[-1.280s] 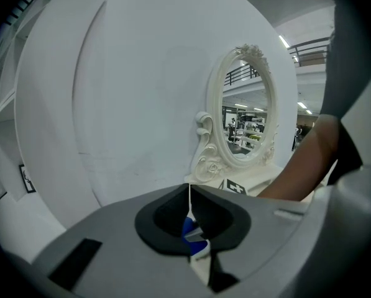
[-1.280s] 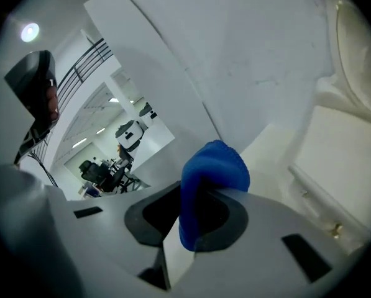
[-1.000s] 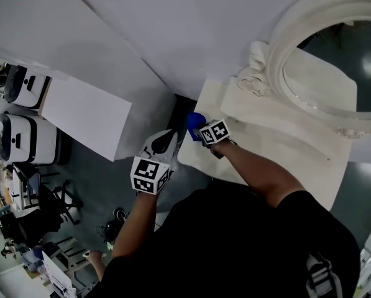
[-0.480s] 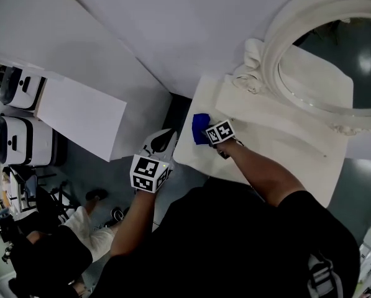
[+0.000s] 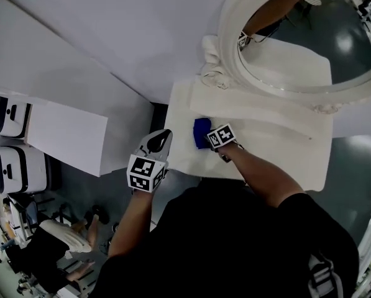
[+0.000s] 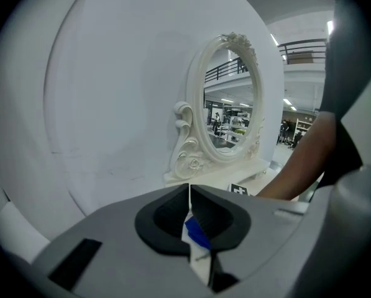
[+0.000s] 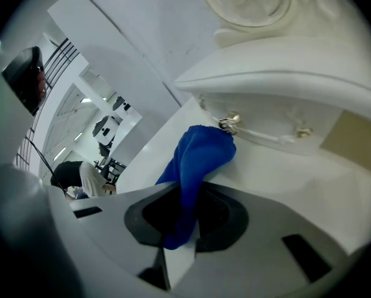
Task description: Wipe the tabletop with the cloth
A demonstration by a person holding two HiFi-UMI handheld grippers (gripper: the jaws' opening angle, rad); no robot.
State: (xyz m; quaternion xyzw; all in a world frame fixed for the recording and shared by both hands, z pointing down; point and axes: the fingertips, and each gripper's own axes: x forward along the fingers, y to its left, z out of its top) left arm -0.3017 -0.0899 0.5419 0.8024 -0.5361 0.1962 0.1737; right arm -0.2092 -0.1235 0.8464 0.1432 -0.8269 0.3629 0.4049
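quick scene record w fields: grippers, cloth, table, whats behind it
right gripper: jaws shut on cloth
left gripper: jaws together, empty, by the tabletop's left edge
cloth: blue, bunched, lying on tabletop near its left end
mirror: oval, ornate white frame, at the back of the tabletop

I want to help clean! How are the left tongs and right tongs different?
The right tongs pinch the blue cloth; the left tongs are shut on nothing. The right tongs are over the white tabletop; the left tongs hang just off its edge. Both carry marker cubes.
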